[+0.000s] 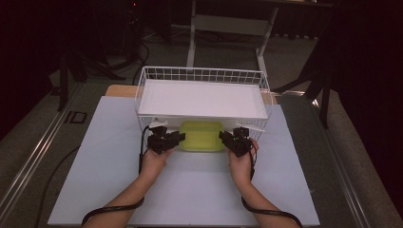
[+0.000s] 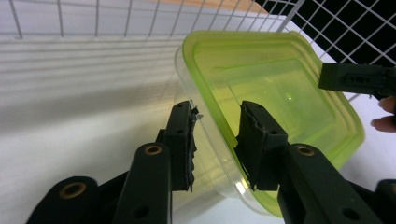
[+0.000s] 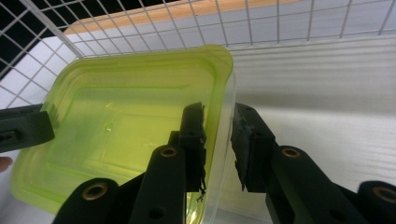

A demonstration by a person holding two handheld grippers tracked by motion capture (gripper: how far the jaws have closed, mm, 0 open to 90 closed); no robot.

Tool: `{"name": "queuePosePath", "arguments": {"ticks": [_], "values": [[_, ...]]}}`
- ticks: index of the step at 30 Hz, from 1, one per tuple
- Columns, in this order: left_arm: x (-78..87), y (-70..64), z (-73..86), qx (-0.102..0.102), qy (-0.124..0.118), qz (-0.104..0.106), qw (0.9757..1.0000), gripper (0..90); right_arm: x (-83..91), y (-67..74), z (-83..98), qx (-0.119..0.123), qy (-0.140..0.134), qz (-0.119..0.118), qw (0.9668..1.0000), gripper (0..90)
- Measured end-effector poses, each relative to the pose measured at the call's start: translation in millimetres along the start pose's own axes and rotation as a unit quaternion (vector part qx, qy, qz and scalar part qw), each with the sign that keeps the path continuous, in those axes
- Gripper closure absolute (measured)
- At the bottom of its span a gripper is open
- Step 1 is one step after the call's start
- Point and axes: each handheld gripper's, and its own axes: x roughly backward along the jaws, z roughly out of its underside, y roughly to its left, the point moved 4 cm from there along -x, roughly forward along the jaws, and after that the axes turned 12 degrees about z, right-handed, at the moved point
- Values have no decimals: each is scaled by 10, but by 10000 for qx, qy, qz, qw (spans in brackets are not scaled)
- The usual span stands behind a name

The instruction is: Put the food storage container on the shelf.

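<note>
Straddling container (image 2: 261,88) rim, fingers (image 2: 182,140) apart

Hidden and cut-off parts around the yellow-green container

In the high view the container (image 1: 202,136) has its far edge, at 12 o'clock, hidden under the wire basket (image 1: 202,76); its side rims sit behind the left gripper (image 1: 177,138) and right gripper (image 1: 222,137). Both forearms are cut off at 6 o'clock.
</note>
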Motion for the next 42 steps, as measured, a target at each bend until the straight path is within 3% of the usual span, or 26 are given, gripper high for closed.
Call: {"name": "queuePosePath", "arguments": {"ticks": [6, 7, 8, 11, 16, 19, 20, 22, 25, 28, 31, 35, 38, 42], "values": [[-28, -5, -26, -109, -32, -62, 9999, 611, -31, 4, -14, 64, -1, 86, 9999, 727], [-15, -9, -38, -113, -1, -86, 9999, 589, -31, 2, -10, -4, 8, 25, 10000, 690], [33, -15, -67, -93, -165, -33, 9998, 589, -4, 1, 4, 31, -95, -62, 9999, 636], [95, -21, -104, -43, -212, 1, 9998, 542, 38, -11, 12, 173, -220, -7, 9996, 614], [187, -65, -92, -82, -230, -84, 9997, 499, 113, -34, -6, 97, -246, -106, 9996, 605], [275, -96, -62, -165, -302, 45, 9994, 406, 184, -14, -6, 189, -249, -168, 9994, 596], [345, -114, -27, -371, -336, 316, 9982, 363, 245, 16, 9, 299, -262, -220, 9990, 595], [378, -133, -6, -444, -314, 421, 9976, 316, 266, 27, 15, 321, -255, -246, 9989, 595], [443, -179, 36, -453, -337, 498, 9972, 285, 345, 75, 44, 403, -239, -347, 9983, 595], [527, -253, 60, -606, -507, 562, 9953, 217, 411, 127, 71, 525, -227, -501, 9971, 591], [594, -332, 92, -693, -501, 619, 9944, 148, 465, 183, 118, 639, -181, -578, 9961, 586], [666, -432, 164, -877, -337, 706, 9931, 121, 484, 217, 156, 683, -174, -570, 9959, 587], [726, -496, 253, -1125, -245, 674, 9911, 25, 489, 263, 207, 824, -165, -564, 9949, 598], [752, -525, 324, -1253, -105, 756, 9892, 24, 467, 283, 259, 835, -111, -546, 9950, 643]]}}
